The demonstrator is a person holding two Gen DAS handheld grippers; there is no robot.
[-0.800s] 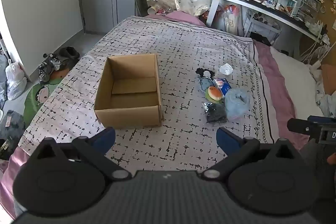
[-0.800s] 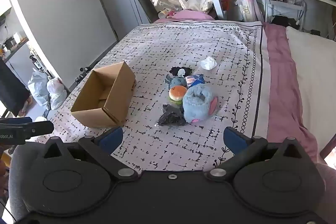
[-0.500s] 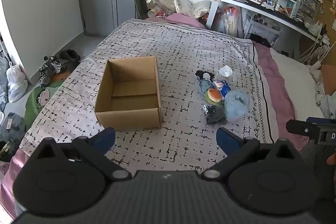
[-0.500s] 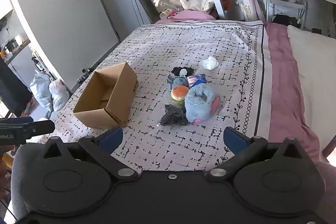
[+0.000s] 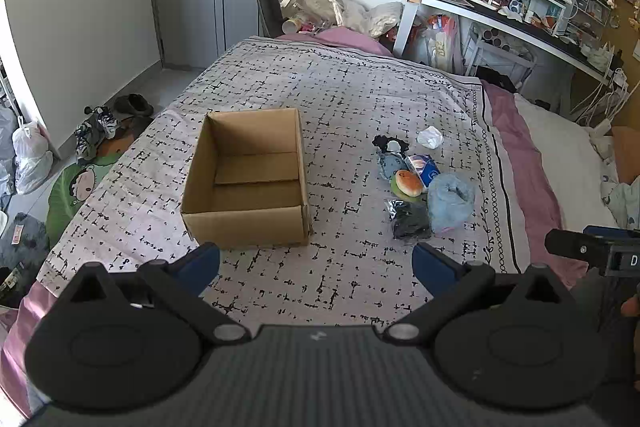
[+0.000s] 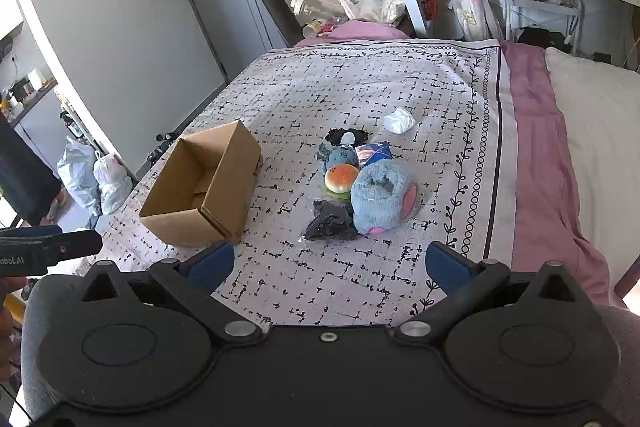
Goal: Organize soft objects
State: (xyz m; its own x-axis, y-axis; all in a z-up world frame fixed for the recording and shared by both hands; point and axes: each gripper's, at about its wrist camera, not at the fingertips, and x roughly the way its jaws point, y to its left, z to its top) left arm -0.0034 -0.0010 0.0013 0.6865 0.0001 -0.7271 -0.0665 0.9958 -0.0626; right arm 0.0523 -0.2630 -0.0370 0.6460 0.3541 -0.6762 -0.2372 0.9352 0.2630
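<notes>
An open, empty cardboard box [image 5: 248,183] [image 6: 200,187] sits on the patterned bedspread. To its right lies a cluster of soft things: a fluffy blue plush [image 6: 380,197] [image 5: 450,201], an orange bun-shaped toy [image 6: 341,177] [image 5: 408,183], a small grey-blue plush [image 6: 340,157], a black bagged bundle [image 6: 330,221] [image 5: 410,219], a blue packet [image 6: 374,151], a black item [image 6: 346,135] and a white crumpled piece [image 6: 399,119] [image 5: 430,137]. My left gripper [image 5: 316,261] is open and empty, held above the bed's near edge before the box. My right gripper [image 6: 328,265] is open and empty, short of the cluster.
The bedspread [image 5: 340,95] covers a bed with a pink sheet [image 6: 536,131] on the right. A cluttered desk [image 5: 500,3] stands behind, bags and shoes [image 5: 96,127] lie on the floor at left. The other gripper shows at each view's edge [image 5: 592,247] [image 6: 44,247].
Both grippers have drifted slightly back and up; the box and the cluster sit a little lower in both views. Nothing on the bed has moved.
</notes>
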